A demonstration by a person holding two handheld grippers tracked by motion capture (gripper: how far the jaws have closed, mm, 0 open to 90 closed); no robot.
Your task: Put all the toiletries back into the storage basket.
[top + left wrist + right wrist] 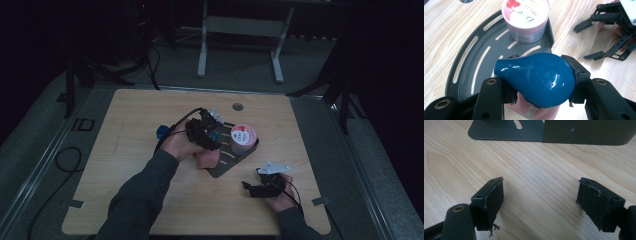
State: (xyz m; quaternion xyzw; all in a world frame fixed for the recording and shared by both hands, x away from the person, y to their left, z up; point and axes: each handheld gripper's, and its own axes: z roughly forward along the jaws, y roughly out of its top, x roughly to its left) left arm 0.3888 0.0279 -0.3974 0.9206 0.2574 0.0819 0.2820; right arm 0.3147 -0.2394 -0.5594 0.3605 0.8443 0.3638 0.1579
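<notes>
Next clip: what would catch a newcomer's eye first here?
The glossy blue cap stands out, clamped between the jaws of the left gripper on top of a pink bottle, over the near edge of the dark slotted tray. Behind it, a pink tub stands at the tray's far end. The right gripper hangs open over the bare wooden table beside the tray.

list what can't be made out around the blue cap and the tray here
- Pink bottle: left gripper view, hidden under the blue cap and cut by the bottom edge.
- Tub label: cut by the top edge.
- Dark tray: right gripper view, cut by the top edge.
- Left hand-held gripper: high view, too dark to read.
</notes>
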